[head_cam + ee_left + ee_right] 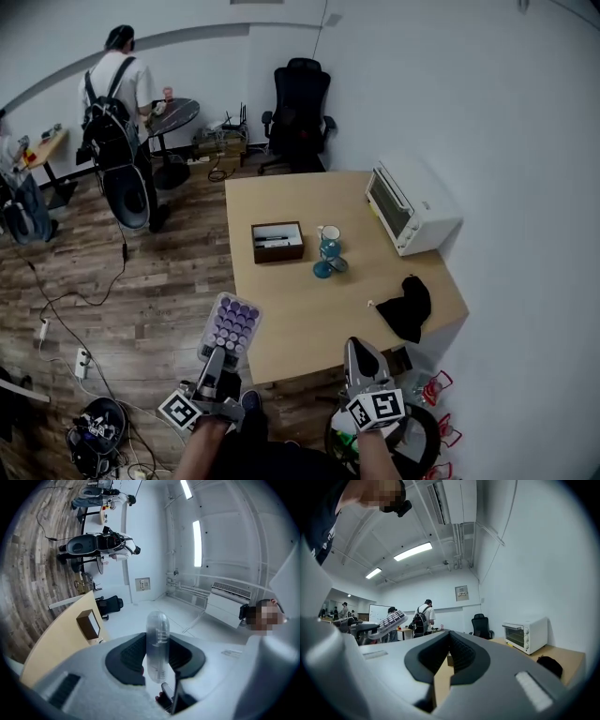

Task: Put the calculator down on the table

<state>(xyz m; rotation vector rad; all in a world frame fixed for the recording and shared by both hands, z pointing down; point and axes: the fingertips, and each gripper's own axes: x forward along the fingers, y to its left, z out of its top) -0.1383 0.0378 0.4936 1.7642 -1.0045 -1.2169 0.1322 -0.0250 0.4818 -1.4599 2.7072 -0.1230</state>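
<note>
The left tongs (217, 361), short of the light wooden bench's (300, 323) front edge, are clenched on the near end of the clear-cased, purple-keyed calculator (231, 327). This grip likely keeps it keys up and ready to lie flat. It juts forward past the pads, in the air at the bench's near left corner. The right tongs (362, 358) are pressed together and empty off the front edge. Mid-bench sits a brown open box (277, 242).

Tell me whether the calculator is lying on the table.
No: the left gripper holds the calculator up, off the table.
</note>
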